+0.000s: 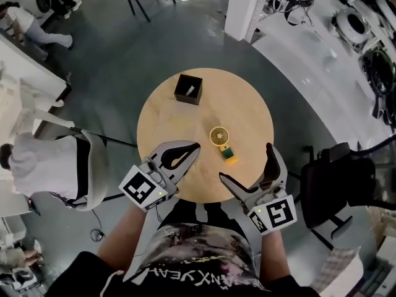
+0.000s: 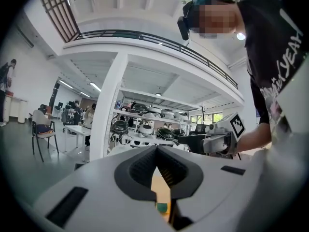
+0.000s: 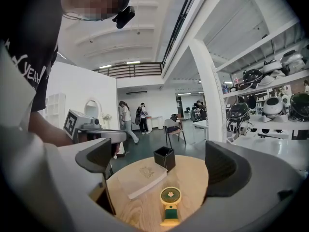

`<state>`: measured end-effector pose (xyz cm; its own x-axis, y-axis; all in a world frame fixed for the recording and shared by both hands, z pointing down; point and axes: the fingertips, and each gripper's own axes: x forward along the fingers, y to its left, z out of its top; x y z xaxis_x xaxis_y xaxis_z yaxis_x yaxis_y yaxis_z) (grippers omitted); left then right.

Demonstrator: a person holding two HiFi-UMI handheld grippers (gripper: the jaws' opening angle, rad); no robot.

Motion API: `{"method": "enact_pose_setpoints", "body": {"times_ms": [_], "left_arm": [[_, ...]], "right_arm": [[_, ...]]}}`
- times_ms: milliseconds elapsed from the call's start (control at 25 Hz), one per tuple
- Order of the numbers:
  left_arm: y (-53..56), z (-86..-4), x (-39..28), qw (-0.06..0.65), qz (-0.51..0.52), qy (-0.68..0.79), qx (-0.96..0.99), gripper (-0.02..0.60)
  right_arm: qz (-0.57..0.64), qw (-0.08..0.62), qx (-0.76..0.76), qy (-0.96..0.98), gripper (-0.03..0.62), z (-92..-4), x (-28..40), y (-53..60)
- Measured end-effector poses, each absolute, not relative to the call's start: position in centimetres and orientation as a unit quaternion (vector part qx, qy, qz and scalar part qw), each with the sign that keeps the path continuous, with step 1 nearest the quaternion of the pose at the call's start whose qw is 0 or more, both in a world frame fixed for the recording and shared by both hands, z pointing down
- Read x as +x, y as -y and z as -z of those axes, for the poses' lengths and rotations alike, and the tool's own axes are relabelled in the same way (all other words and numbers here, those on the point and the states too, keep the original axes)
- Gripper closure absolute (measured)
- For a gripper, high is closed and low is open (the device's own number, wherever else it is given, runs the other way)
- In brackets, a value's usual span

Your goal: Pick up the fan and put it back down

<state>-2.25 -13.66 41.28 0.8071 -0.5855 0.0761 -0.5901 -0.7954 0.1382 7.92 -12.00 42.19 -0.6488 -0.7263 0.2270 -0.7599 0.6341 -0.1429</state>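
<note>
A small fan (image 1: pixel 221 143) with a yellow round head and a green base lies flat on the round wooden table (image 1: pixel 247 107), right of its middle. The right gripper view shows the fan (image 3: pixel 170 203) lying between and beyond my jaws. My right gripper (image 1: pixel 245 163) is open and empty, held over the table's near edge just short of the fan. My left gripper (image 1: pixel 195 147) hovers to the fan's left with its jaws shut on nothing. In the left gripper view the jaws meet (image 2: pixel 157 151), and a green bit of the fan (image 2: pixel 162 207) shows below them.
A black open box (image 1: pixel 188 89) stands at the table's far left. A flat pale book (image 3: pixel 142 179) lies near it. A black chair (image 1: pixel 337 181) stands close at the right and a white chair (image 1: pixel 80 166) at the left. People stand farther off.
</note>
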Motion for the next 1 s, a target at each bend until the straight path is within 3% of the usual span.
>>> {"method": "enact_pose_setpoints", "body": {"times_ms": [1000], "left_arm": [[15.5,-49.9,-0.6,0.1,-0.03,0.318,0.942,0.569]], "right_arm": [[-0.161,0.119,0.399,0.895,0.008,-53.4,8.3,15.1]]}}
